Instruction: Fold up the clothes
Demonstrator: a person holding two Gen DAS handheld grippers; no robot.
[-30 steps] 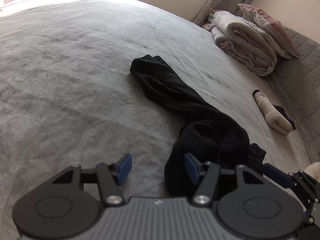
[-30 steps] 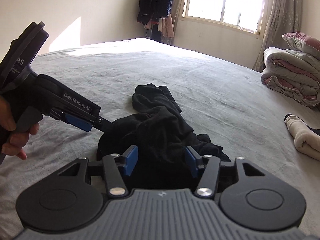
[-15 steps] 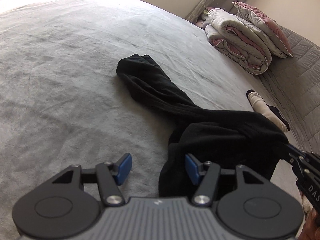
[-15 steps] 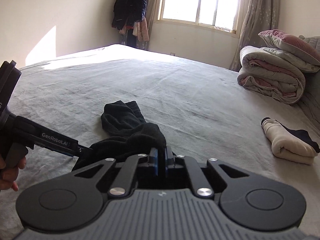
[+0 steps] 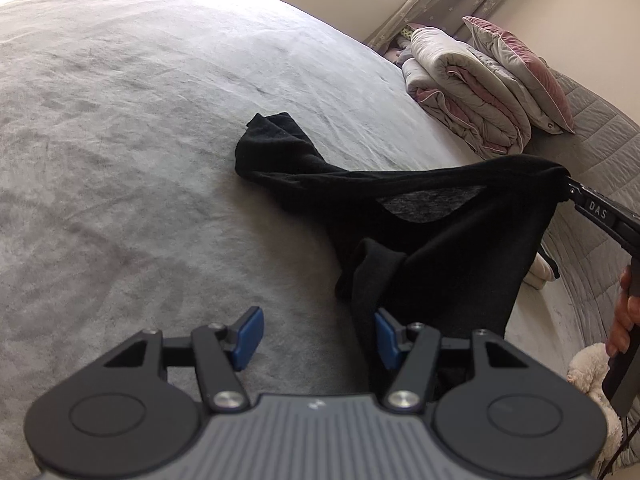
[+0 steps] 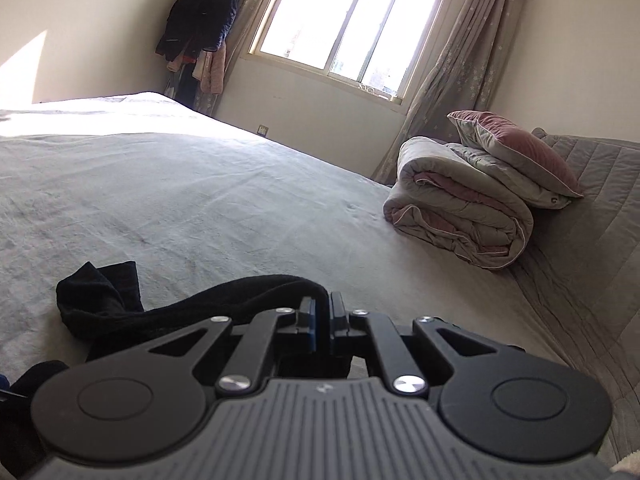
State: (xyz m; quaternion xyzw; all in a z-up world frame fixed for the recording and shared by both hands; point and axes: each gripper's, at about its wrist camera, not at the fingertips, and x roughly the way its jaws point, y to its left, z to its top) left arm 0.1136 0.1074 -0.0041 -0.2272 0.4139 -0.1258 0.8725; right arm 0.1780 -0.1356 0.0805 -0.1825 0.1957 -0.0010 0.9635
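left gripper (image 5: pixel 316 338) low centre of its frame, blue pads wide apart, nothing between them; right pad just beside the hanging cloth. black garment (image 5: pixel 452 240) mid-right of frame: one corner pulled up & pinched at right edge by right gripper (image 5: pixel 570 186), fabric draped down from there in a slack sheet, thin enough to show a grey see-thru patch near the top fold. rest trails left across the bed (image 5: pixel 120 160) as a twisted band, ending in a bunched end mid-frame. in right wrist view the right gripper's pads are pressed together on the garment's edge, low centre. hand (image 5: pixel 624 320) on the handle at right edge, pale plush thing (image 5: pixel 588 368) lower right, partly hidden. cream roll (image 5: pixel 540 272) behind the cloth, mostly blocked. further back, upper right: folded duvet (image 6: pixel 460 216) w/ pink pillow (image 6: pixel 516 148) on top. window (image 6: pixel 348 28) & hung clothes (image 6: pixel 200 20) along top of frame.
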